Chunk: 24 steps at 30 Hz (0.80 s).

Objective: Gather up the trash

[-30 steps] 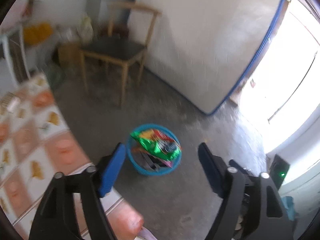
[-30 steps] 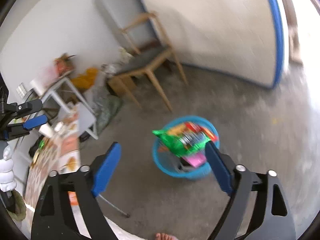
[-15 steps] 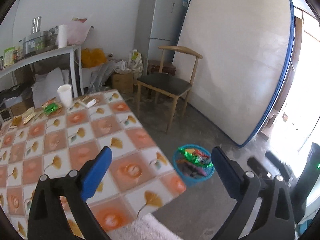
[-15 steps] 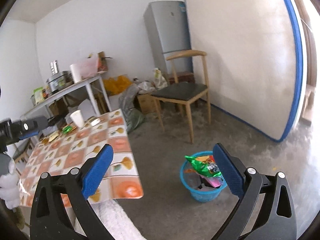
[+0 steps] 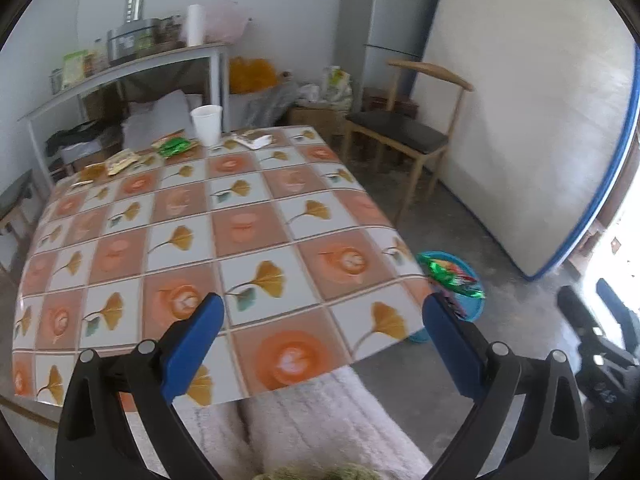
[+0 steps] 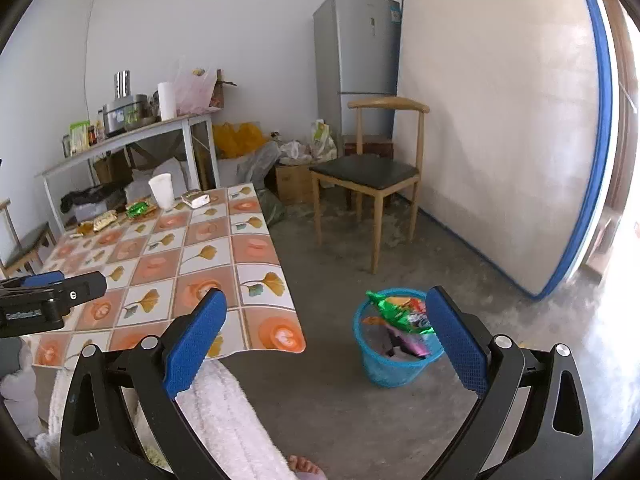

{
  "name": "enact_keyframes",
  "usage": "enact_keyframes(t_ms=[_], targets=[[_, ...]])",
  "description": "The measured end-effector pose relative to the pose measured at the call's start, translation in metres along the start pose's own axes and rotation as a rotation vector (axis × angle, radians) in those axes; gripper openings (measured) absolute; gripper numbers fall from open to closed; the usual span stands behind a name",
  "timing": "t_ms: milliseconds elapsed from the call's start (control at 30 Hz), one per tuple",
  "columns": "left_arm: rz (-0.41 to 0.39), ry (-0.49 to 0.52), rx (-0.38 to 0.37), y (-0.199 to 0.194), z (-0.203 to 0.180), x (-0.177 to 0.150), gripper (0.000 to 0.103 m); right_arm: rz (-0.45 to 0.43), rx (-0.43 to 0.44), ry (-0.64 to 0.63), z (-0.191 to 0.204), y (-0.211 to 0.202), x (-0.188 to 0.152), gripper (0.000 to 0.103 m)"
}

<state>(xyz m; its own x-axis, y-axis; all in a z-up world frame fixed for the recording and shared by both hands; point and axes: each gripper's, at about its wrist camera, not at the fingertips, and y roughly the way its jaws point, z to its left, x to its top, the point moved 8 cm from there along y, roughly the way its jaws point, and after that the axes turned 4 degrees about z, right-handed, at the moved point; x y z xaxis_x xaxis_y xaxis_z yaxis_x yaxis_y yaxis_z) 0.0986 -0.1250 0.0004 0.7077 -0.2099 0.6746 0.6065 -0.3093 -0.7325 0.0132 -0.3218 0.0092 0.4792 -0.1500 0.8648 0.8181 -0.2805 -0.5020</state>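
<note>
Both claws, left claw (image 5: 322, 336) and right claw (image 6: 326, 332), gape wide and empty. Wrappers (image 5: 174, 146) and 1 paper cup (image 5: 206, 125) sit at the worktop's (image 5: 256, 232) far edge; the basket (image 6: 394, 364) waits on the floor. Best reach far, pinching 1 wrapper flat.

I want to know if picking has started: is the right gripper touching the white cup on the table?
Apart. In the right wrist view, the open right gripper hangs empty near the table's near edge, while the white cup stands at its far end.
</note>
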Motion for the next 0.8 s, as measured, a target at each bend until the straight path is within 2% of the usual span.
enact_keyframes(t_ms=[133, 433, 533, 667, 800], targets=[[0.017, -0.039, 0.012, 0.005, 0.011, -0.005, 0.097, 0.013, 0.007, -0.018, 0.008, -0.002, -0.002, 0.096], [0.092, -0.079, 0.075, 0.016, 0.024, -0.028, 0.097, 0.142, 0.012, -0.07, 0.027, 0.01, -0.023, 0.096], [0.102, -0.101, 0.086, 0.016, 0.027, -0.032, 0.097, 0.217, 0.013, -0.048, 0.026, 0.017, -0.035, 0.096], [0.101, -0.108, 0.11, 0.017, 0.03, -0.031, 0.097, 0.276, 0.013, -0.017, 0.024, 0.023, -0.045, 0.096], [0.111, -0.098, 0.12, 0.02, 0.028, -0.031, 0.097, 0.299, 0.001, -0.008, 0.02, 0.027, -0.048, 0.096]])
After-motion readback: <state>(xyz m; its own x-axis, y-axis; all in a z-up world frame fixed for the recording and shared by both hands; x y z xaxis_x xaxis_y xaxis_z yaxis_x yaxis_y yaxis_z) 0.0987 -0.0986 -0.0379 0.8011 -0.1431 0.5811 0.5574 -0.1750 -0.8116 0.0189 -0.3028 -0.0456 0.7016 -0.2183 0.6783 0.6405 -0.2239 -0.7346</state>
